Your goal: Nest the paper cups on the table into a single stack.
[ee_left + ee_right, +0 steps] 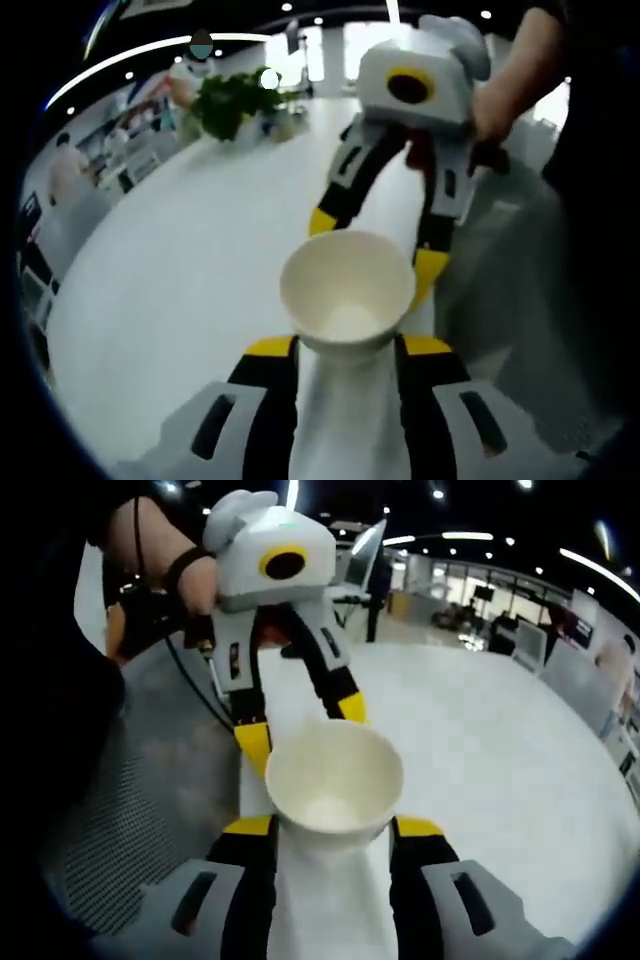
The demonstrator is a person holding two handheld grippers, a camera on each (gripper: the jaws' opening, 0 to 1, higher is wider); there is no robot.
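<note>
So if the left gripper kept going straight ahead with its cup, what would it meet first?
Most likely the right gripper, which faces it just beyond the rim of the paper cup that the left gripper holds. Depth is unclear, so the gap between them can't be judged.

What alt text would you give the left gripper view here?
The left gripper holds a white paper cup between its yellow-tipped jaws, mouth facing the camera. Opposite it, the right gripper, held by a person's hand, grips another white cup above the white table.
</note>
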